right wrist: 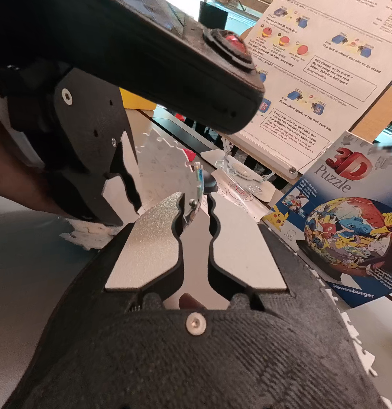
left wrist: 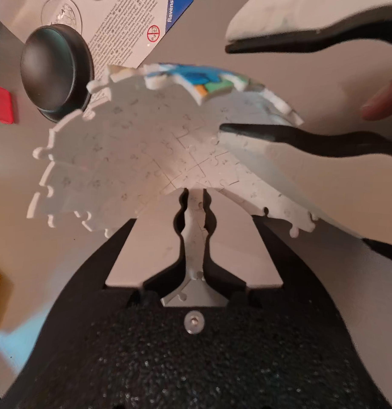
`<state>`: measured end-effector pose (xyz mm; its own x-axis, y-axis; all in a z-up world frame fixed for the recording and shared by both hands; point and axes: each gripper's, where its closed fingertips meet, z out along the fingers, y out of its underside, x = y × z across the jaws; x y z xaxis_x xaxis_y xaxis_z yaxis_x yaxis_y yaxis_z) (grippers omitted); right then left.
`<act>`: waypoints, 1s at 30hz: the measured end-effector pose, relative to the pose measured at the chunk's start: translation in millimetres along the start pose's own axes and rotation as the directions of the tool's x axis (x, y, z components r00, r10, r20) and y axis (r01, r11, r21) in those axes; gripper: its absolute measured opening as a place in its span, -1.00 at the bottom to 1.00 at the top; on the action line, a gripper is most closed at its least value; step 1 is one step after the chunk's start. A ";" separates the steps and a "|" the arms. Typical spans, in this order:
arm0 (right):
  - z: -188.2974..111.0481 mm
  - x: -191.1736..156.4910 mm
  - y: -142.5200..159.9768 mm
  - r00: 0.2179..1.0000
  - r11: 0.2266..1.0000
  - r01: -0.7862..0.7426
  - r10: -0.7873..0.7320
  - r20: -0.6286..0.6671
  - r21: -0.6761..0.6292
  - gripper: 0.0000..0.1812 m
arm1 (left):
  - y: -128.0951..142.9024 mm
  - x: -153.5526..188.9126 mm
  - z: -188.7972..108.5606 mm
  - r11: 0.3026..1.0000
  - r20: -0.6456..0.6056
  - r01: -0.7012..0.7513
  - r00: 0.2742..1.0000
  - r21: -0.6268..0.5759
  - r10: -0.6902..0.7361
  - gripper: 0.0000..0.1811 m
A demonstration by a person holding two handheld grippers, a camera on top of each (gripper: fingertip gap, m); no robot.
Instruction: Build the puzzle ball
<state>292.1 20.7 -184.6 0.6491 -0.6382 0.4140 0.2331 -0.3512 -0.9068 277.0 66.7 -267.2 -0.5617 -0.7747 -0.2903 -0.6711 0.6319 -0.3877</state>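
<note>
Pinching the curved puzzle shell (left wrist: 135, 150) tight, left tool (left wrist: 195, 190) grips its edge while right tool (right wrist: 195, 198), slightly open, straddles its far rim.

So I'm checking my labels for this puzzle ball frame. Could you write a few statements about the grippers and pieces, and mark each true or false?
1. The left gripper is shut on the curved grey shell of joined puzzle pieces. True.
2. The right gripper is wide open and far from the shell. False: its fingers are nearly closed around the shell's edge.
3. The round black stand is lying on the table. True.
4. The ball is finished. False: only a partial shell exists.
</note>
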 end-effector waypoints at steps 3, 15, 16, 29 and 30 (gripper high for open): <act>-0.7 1.3 -1.5 1.000 1.000 -0.017 0.017 0.005 0.002 -0.69 | 3.6 3.8 1.0 1.000 0.007 -0.023 1.000 -0.014 0.023 -0.95; -42.6 36.1 -35.9 0.911 0.965 -0.256 0.219 0.348 0.062 -0.53 | 5.1 7.0 -5.1 0.974 0.233 -0.197 0.958 0.112 0.167 -1.00; -44.8 47.6 -47.3 0.891 0.945 -0.316 0.263 0.369 0.089 -0.51 | 5.9 6.5 -5.6 0.968 0.261 -0.223 0.947 0.112 0.187 -1.00; 16.1 -19.2 -55.0 0.723 0.917 -0.007 0.280 0.632 -0.398 -0.57 | 4.7 5.6 -9.7 0.940 0.413 -0.307 0.883 0.149 0.224 -1.00; 16.8 -24.9 -52.7 0.715 0.908 0.027 0.274 0.643 -0.417 -0.58 | 4.6 5.7 -9.9 0.939 0.418 -0.310 0.880 0.151 0.223 -1.00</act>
<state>275.8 66.5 -148.5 0.9937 -0.1118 -0.0039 -0.0730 -0.6219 -0.7797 265.9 65.4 -262.0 -0.4422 -0.5505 -0.7081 -0.3825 0.8299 -0.4062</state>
